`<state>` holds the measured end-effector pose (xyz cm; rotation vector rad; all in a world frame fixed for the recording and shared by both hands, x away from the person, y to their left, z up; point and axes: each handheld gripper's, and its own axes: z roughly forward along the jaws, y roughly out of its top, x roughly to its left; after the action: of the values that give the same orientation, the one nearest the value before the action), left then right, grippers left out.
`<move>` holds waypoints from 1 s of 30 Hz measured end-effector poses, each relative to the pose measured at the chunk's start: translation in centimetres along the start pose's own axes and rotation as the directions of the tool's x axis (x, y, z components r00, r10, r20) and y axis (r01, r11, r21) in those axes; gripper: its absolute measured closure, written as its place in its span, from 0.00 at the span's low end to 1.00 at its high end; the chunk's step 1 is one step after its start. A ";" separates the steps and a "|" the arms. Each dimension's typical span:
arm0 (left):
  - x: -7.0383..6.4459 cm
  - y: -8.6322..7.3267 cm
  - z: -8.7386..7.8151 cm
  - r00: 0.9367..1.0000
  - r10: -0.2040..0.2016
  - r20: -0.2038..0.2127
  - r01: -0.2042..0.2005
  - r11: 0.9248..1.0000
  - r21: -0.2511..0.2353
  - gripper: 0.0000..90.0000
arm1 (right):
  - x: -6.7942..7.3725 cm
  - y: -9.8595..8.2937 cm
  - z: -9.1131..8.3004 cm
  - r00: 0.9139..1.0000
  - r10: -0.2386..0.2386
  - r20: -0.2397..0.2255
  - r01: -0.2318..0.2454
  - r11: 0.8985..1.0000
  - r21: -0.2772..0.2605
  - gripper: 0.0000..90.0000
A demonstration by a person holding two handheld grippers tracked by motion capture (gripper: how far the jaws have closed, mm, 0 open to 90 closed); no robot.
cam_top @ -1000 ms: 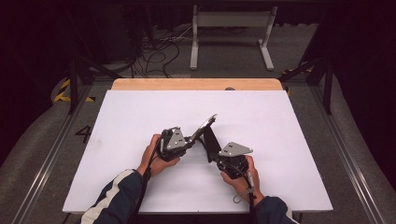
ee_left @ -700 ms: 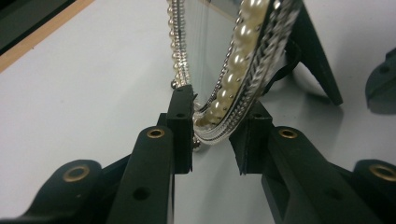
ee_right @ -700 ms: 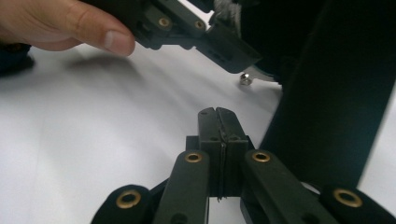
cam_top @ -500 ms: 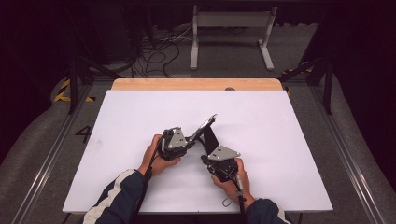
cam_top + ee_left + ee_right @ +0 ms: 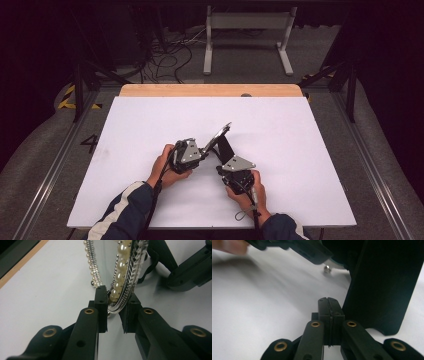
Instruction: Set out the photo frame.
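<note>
Since 1 s ago my R gripper (image 5: 329, 301) slid left, jaws together, empty; L gripper (image 5: 115, 302) clamps the pearl-edged frame (image 5: 125, 272).

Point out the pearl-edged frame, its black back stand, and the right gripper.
pearl-edged frame (image 5: 119, 282): left gripper view, on the row of pearls along its rim.
black back stand (image 5: 384, 287): right gripper view, on its flat dark face.
right gripper (image 5: 329, 307): right gripper view, where its jaws meet.
</note>
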<state>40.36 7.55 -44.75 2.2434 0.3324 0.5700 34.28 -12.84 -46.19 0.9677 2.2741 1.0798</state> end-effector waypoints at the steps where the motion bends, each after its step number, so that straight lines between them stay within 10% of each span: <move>1: 0.0 0.0 0.0 1.000 0.001 -0.003 -0.001 1.000 0.000 0.87 | 0.0 0.0 0.0 1.000 -0.008 0.006 0.008 1.000 0.000 1.00; 13: -0.7 0.3 0.0 1.000 0.020 0.001 -0.020 1.000 0.002 0.84 | -1.3 -0.4 -0.8 0.999 0.027 -0.034 -0.026 0.999 0.020 1.00; 24: -0.3 -0.2 0.4 0.997 -0.063 0.040 0.066 0.995 -0.075 0.69 | -1.4 -0.6 -0.9 0.998 -0.023 -0.063 0.026 0.998 0.048 0.98; 30: -0.3 -0.2 0.5 0.999 -0.044 0.024 0.046 0.996 -0.070 0.79 | -1.7 -0.5 -1.3 0.999 -0.006 -0.054 0.006 1.000 -0.006 1.00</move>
<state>40.31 7.20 -45.27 2.1672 0.3454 0.5240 34.34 -14.93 -45.64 0.9397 2.3142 1.1216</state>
